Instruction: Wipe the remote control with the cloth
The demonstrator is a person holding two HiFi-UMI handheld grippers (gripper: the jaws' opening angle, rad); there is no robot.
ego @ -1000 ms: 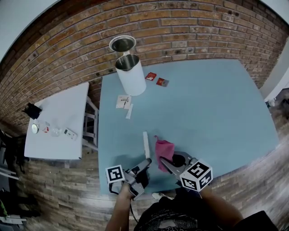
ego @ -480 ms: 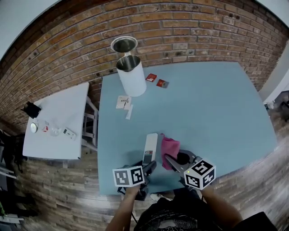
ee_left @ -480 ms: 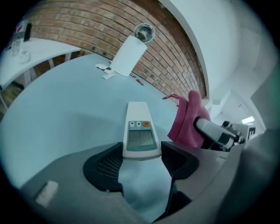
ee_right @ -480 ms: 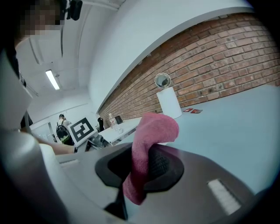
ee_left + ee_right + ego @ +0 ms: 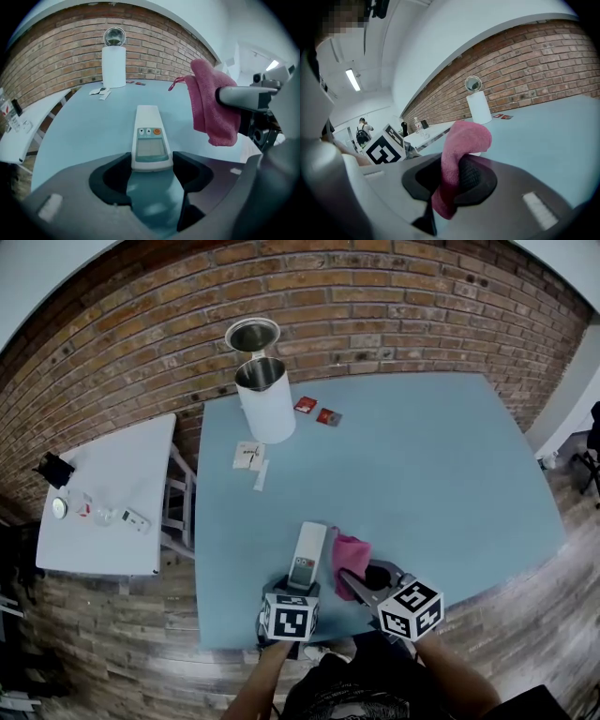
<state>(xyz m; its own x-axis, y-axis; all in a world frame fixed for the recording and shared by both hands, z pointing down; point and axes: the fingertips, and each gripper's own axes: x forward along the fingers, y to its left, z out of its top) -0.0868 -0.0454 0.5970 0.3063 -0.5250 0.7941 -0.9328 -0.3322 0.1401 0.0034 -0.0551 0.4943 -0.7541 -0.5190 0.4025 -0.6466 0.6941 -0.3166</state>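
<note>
A white remote control (image 5: 307, 554) lies face up near the blue table's front edge, its screen and buttons showing (image 5: 149, 136). My left gripper (image 5: 298, 582) points steeply down and is shut on the remote's near end, with a pad against each long side (image 5: 150, 166). Just to the right of the remote hangs a pink cloth (image 5: 349, 554), folded over one finger. My right gripper (image 5: 361, 579) is shut on the cloth (image 5: 461, 145). In the left gripper view the cloth (image 5: 211, 108) hangs beside the remote, apart from it.
A white cylindrical bin (image 5: 264, 399) with its lid up stands at the back of the blue table (image 5: 441, 474). Two red packets (image 5: 317, 411) and paper slips (image 5: 248, 456) lie near it. A white side table (image 5: 103, 493) with small items stands to the left.
My left gripper has rolled and sunk with the remote in it; the remote has turned from standing on its edge to face up. The right gripper with the cloth has hardly moved.
</note>
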